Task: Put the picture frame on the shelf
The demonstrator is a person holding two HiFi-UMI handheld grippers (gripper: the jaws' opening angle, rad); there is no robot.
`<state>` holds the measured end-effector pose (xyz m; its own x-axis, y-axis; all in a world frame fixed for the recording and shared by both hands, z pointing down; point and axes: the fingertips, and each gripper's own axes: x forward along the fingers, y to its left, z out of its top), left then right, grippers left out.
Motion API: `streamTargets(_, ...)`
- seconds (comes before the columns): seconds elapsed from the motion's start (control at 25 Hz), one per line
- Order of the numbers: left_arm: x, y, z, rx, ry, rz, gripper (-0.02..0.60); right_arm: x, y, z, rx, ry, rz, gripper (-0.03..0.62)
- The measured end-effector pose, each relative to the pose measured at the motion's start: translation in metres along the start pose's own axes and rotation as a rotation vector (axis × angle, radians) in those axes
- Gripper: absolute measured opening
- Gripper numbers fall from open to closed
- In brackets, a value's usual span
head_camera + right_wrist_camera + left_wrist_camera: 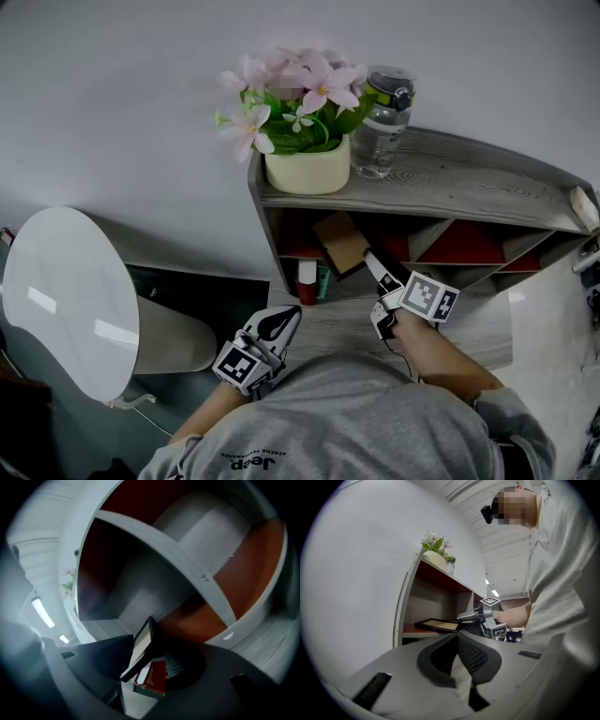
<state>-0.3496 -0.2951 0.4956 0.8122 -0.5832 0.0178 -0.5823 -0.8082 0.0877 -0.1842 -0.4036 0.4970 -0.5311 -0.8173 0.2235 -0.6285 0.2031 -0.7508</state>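
1. Step in hand: the placing looks all but done. The picture frame [341, 241] lies in the leftmost compartment under the top board of the shelf [487, 183], just left of centre in the head view, below the flower pot [307, 172].
2. In the right gripper view, the right gripper [149, 645] has its fingers spread, with the frame's near edge between them. Neither pad can be seen pressing on the frame, so I judge it let go rather than pinched.
3. The left gripper [284, 319] sits at the lower centre of the head view, above the wood-grain counter [478, 328]. Its fingers are pressed together on nothing, and it takes no part in the placing.
4. Next move, as a judgement: draw the right gripper straight back out of the compartment, toward the bottom of the head view. The fingers should stay wide so that no pad drags the frame's edge with it.
5. Lie of the frame: in the left gripper view it rests flat on the shelf board, tan face up. In the head view its long axis seems to run from upper left to lower right, its lower-right end toward the right gripper. That puts it somewhat askew to the shelf's front edge.
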Motion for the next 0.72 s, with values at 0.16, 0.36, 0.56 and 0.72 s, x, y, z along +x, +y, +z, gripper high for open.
streamTargets(0.16, 0.0, 0.0, 0.0, -0.005, 0.0, 0.002, 0.008, 0.01, 0.007, -0.007, -0.216, 0.097, -0.027, 0.256)
streamTargets(0.36, 0.001, -0.002, -0.001, -0.017, -0.002, 0.001, 0.008, 0.018, 0.011, -0.018, -0.45, 0.173, -0.069, 0.265)
streamTargets(0.56, 0.0, -0.004, -0.004, -0.019, 0.003, -0.001, 0.008, 0.027, 0.015, -0.019, -0.73, 0.213, -0.132, 0.276)
streamTargets(0.72, 0.0, -0.004, -0.004, -0.019, 0.005, 0.002, 0.009, 0.037, 0.016, -0.015, -0.964, 0.225, -0.177, 0.281)
